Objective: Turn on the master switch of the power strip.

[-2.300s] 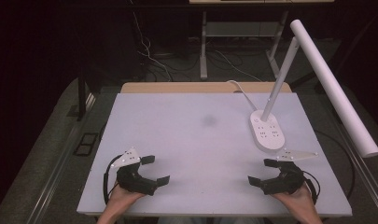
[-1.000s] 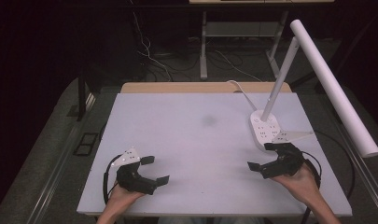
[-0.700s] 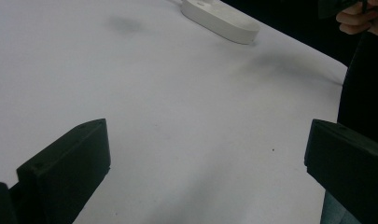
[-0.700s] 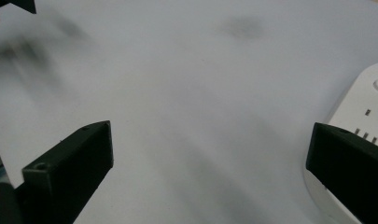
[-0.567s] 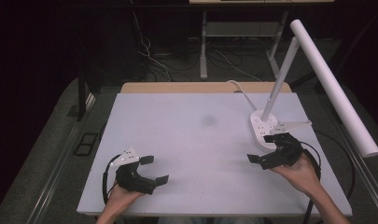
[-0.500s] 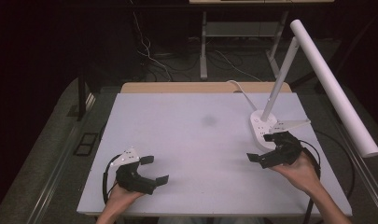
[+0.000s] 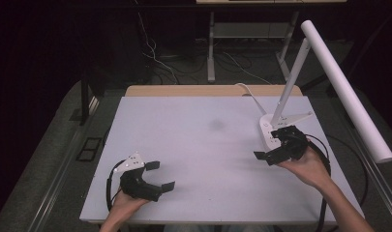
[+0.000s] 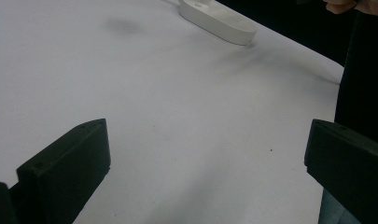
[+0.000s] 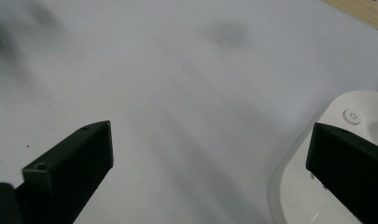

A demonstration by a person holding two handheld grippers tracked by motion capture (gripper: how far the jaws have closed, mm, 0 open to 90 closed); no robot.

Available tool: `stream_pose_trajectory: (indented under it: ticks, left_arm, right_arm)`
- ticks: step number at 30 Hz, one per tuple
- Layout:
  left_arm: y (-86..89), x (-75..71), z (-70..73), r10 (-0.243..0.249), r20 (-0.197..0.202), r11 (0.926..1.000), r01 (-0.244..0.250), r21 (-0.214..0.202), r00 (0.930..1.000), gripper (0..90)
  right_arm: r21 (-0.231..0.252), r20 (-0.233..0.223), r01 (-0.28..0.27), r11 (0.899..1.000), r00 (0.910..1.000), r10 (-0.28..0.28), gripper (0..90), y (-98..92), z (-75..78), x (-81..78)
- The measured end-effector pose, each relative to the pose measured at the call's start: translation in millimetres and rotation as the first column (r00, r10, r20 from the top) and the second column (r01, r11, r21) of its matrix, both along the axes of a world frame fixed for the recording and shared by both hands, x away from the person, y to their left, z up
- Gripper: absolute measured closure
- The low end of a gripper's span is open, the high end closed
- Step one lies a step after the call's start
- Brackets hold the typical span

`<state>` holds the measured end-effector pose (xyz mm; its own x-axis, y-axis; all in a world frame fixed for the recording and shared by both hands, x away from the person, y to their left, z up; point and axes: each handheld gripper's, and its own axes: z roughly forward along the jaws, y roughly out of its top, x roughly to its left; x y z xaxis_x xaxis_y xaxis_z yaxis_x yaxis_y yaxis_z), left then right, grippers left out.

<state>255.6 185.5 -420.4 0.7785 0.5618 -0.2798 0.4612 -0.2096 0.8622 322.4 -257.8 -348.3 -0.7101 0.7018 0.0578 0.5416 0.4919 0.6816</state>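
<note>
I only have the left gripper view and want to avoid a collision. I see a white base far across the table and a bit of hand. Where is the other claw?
Observer: In the high view the right claw hovers at the near edge of that lamp base, jaws open.
Operator: Is there anything on the base?
Observer: The right gripper view shows a round power button on its top, close to one jaw.
Operator: What rises from it?
Observer: A white stem slants up to a long tube head that hangs out past the table's right edge.
</note>
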Motion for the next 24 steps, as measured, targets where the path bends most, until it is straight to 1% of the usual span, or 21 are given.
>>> stream_pose_trajectory:
  ticks: [2,6,8,13,20,22,24]
  left_arm:
    - [0.5,0.2,-0.3,0.003,-0.003,1.0,-0.003,-0.003,1.0,0.0]
    - [1.9,0.7,-0.3,0.008,-0.004,1.0,-0.008,-0.001,1.0,0.0]
    - [2.5,1.1,-0.4,0.01,-0.004,1.0,-0.01,-0.001,0.9999,0.0]
    - [2.3,1.2,-0.6,0.011,-0.007,0.9999,-0.011,0.001,0.9999,0.0]
    - [2.0,1.2,-0.8,0.009,-0.007,1.0,-0.009,0.002,0.9999,0.0]
    - [2.0,1.2,-0.8,0.008,-0.008,1.0,-0.008,0.001,0.9999,0.0]
    - [1.7,0.9,-0.7,0.008,-0.007,1.0,-0.008,0.002,0.9999,0.0]
  right_arm:
    - [-0.007,0.009,-0.003,1.0,1.0,0.003,0.1,0.7,1.9,3.8]
    - [-0.019,0.007,0.009,1.0,0.9999,-0.009,0.1,2.3,5.5,9.4]
    - [-0.033,0.014,0.008,0.999,0.9999,-0.008,0.1,2.5,6.6,12.1]
    - [-0.05,0.014,0.012,0.999,0.9998,-0.011,0.1,3.1,7.8,19.4]
    - [-0.06,0.02,0.01,0.998,0.9998,-0.009,0.1,0.6,7.3,29.8]
    - [-0.059,0.019,0.021,0.998,0.9996,-0.02,0.1,-0.2,6.8,32.6]
    - [-0.072,0.023,0.015,0.997,0.9996,-0.013,3.9,-2.1,6.0,36.0]
